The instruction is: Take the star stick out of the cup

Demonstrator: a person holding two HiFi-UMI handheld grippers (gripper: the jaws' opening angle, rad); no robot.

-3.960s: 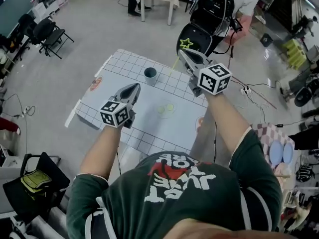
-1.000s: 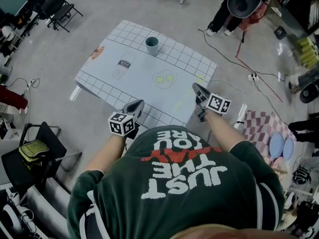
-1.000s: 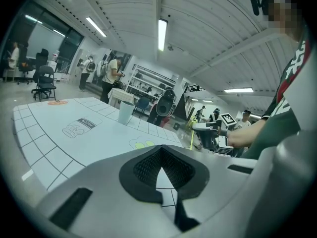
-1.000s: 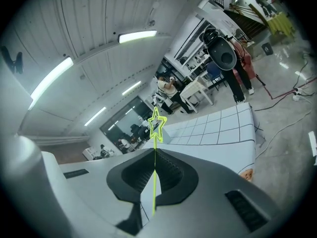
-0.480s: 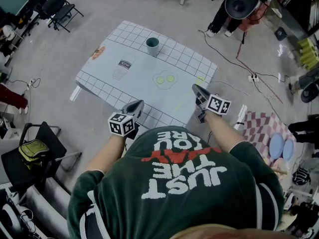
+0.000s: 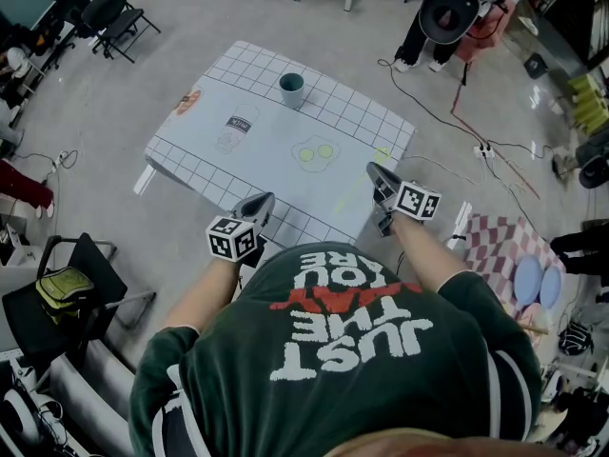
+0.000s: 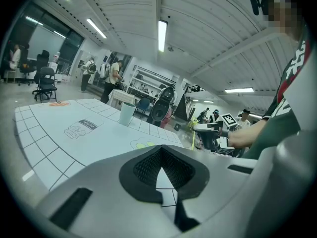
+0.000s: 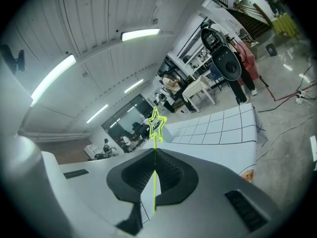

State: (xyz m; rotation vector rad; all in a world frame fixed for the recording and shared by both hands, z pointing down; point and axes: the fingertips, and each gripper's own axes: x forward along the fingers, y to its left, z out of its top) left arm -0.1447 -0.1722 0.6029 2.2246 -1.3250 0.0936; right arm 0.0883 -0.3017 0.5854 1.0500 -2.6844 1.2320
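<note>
I am keeping the right gripper (image 6: 377,172) clamped on the star stick (image 8: 156,125), the cup (image 6: 291,89) now well ahead of it: extraction is looking complete.

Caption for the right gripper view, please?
Right gripper pinching the star stick, star tip up, gridded table beyond.
</note>
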